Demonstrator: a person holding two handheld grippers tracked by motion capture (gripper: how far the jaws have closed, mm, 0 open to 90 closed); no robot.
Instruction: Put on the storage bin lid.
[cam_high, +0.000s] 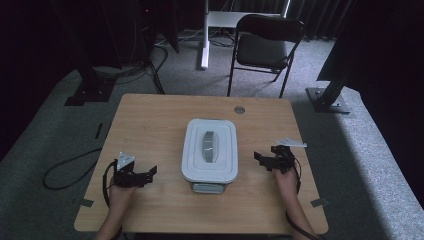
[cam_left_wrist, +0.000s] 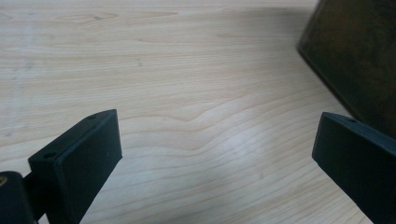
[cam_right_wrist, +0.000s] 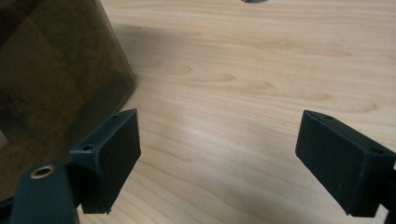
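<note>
A white lidded container (cam_high: 209, 150) with a grey handle on its lid stands in the middle of the wooden table (cam_high: 150, 115). My left gripper (cam_high: 148, 174) rests on the table to the container's left, open, with bare wood between its jaws (cam_left_wrist: 215, 154). The container's dark translucent wall (cam_left_wrist: 359, 51) lies at the upper right of the left gripper view. My right gripper (cam_high: 260, 159) sits to the container's right, also open and holding nothing (cam_right_wrist: 219, 149). The same dark wall (cam_right_wrist: 51, 84) stands close at the left of the right gripper view.
A grey latch tab (cam_high: 208, 188) sticks out at the container's near end. A round cable hole (cam_high: 239, 109) sits near the table's far edge. A black folding chair (cam_high: 265, 45) and dark stand legs (cam_high: 90, 85) lie beyond the table on grey carpet.
</note>
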